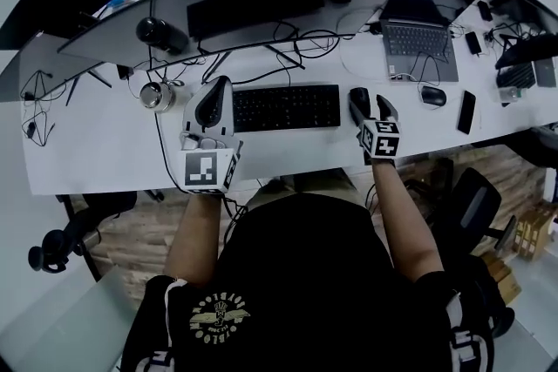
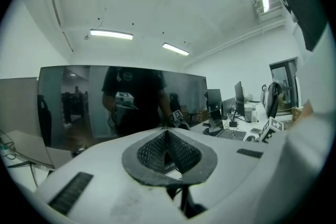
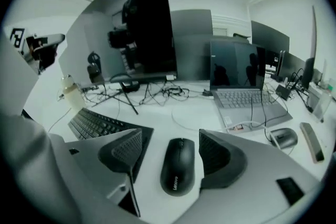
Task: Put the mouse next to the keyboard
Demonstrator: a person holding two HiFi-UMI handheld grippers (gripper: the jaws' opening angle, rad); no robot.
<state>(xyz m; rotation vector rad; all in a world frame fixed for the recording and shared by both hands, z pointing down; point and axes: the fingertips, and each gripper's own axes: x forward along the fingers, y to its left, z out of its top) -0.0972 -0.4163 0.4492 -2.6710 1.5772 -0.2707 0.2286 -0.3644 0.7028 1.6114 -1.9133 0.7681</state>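
A black mouse (image 3: 178,165) lies on the white desk (image 1: 87,144), just right of the black keyboard (image 1: 286,107); the keyboard's right end (image 3: 97,123) shows past the left jaw. My right gripper (image 3: 170,140) straddles the mouse with its jaws wide, a gap showing on both sides, the pads not pressing it. In the head view the right gripper (image 1: 372,103) sits at the keyboard's right end. My left gripper (image 1: 212,103) rests at the keyboard's left end, tilted up toward the monitor. The left gripper (image 2: 168,150) is shut on nothing, its pads meeting.
An open laptop (image 1: 418,39) stands to the back right, with a second grey mouse (image 1: 433,97) and a dark phone (image 1: 466,111) beside it. Wide monitors (image 1: 253,4) and tangled cables (image 1: 296,43) fill the back. A silver round object (image 1: 157,96) lies left of the left gripper.
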